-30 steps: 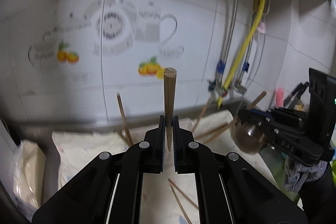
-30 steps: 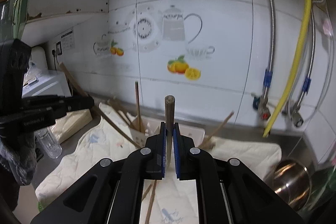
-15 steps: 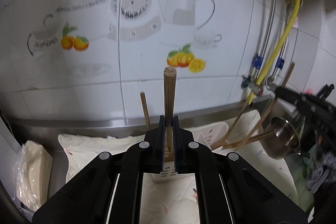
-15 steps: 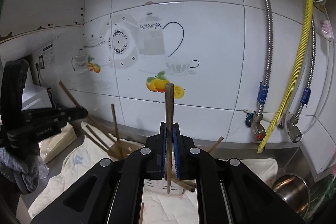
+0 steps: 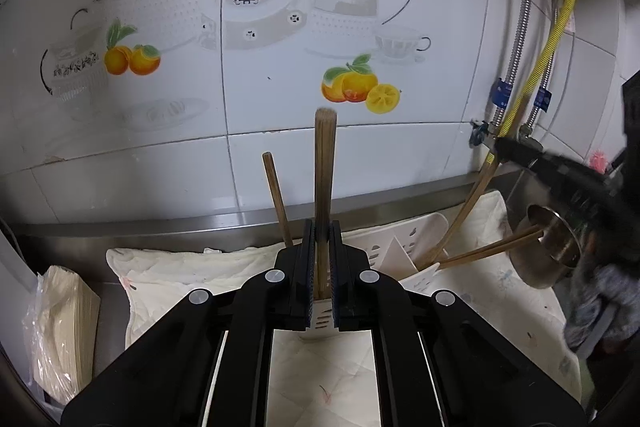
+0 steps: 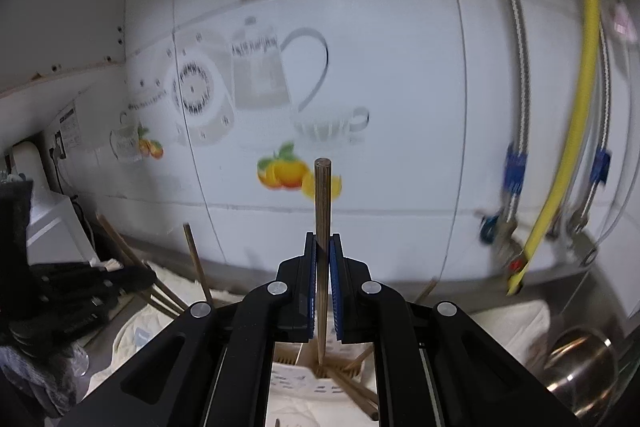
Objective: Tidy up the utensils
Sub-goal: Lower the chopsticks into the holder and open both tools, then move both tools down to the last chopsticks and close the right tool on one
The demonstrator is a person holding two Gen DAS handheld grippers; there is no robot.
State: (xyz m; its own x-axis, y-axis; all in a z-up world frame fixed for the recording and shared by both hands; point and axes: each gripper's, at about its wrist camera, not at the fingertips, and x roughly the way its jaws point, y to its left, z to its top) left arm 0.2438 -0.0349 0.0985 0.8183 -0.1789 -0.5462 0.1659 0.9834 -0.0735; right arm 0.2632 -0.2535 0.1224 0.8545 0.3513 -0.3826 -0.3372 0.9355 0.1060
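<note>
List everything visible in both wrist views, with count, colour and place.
holder: one, white, on the cloth
cloth: one, cream, on the steel counter
chopsticks: several, brown, leaning in the holder; one in each gripper
pot: one, steel, right of the cloth
hose: one, yellow, on the wall at right
bag: one, clear, far left
left hand-held gripper: black, shut on a chopstick
right hand-held gripper: black, blue pads, shut on a chopstick

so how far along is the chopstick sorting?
Done: several chopsticks already stand in the white holder. In hand: the left gripper and right gripper each clamp one chopstick upright over the holder. Left: drop both in; at least one loose stick still lies on the cloth.
</note>
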